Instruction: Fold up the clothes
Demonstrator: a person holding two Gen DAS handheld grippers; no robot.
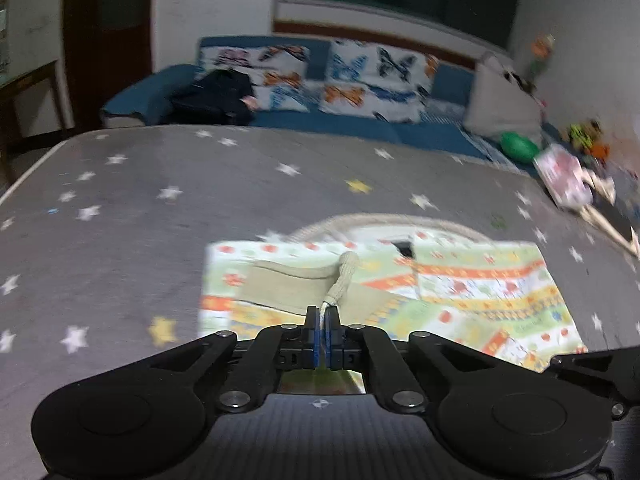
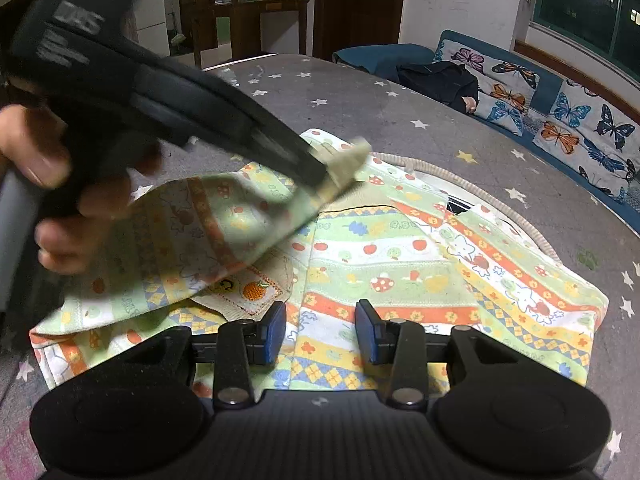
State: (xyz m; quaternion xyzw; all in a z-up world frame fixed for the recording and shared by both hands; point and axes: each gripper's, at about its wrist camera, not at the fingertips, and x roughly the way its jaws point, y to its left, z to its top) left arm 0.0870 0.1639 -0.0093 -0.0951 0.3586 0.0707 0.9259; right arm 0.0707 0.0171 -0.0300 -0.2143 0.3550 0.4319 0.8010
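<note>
A small child's garment lies spread on the grey star-printed bed cover. Its cloth is pale green and white, crossed by orange and yellow bands with printed apples, mushrooms and little animals. A beige ribbed trim curves around its far edge, and a beige patch with an orange fruit sits near its front. One sleeve is lifted off the body and folded across it, its beige ribbed cuff raised and pinched at the tip. The rest lies flat, lightly creased.
</note>
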